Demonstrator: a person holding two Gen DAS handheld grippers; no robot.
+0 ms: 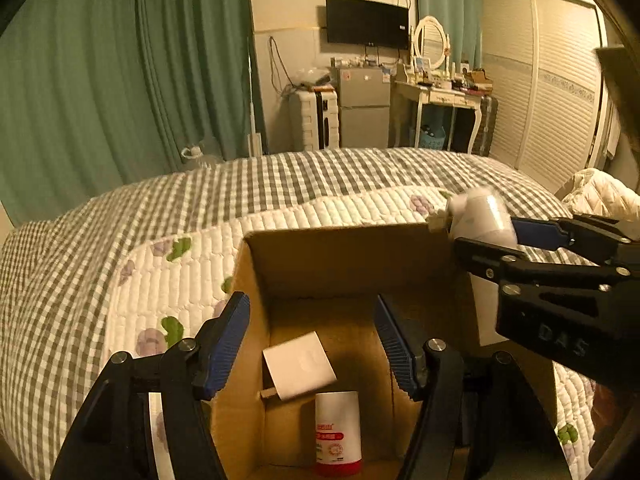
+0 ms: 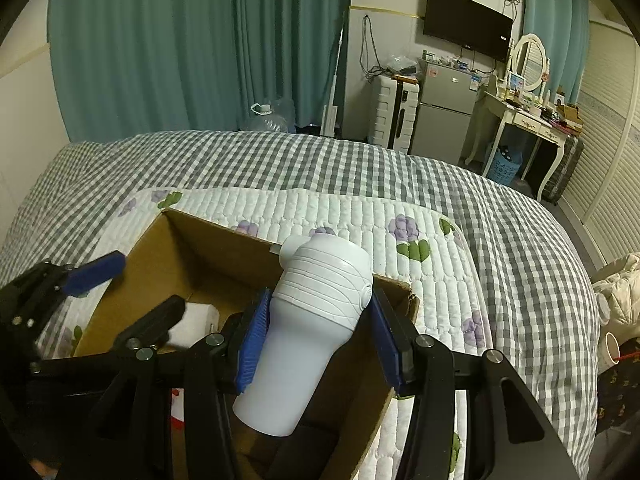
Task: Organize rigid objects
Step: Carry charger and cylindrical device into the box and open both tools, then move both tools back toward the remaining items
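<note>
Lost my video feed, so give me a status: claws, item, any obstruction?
Right claw shut on white bottle, above cardboard box. Left claw open, empty, over box. White carton and red-capped bottle already inside.

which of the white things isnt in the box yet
The white tumbler with the ribbed lid, clamped in the right tongs above the cardboard box. The white block and red-based bottle already lie inside.

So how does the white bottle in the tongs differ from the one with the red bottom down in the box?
The white bottle is held tilted above the cardboard box by the right tongs; the red-bottomed bottle sits inside it, untouched. The held one is plain with a ribbed cap; the other has a red label and red base. Both are mostly white.
</note>
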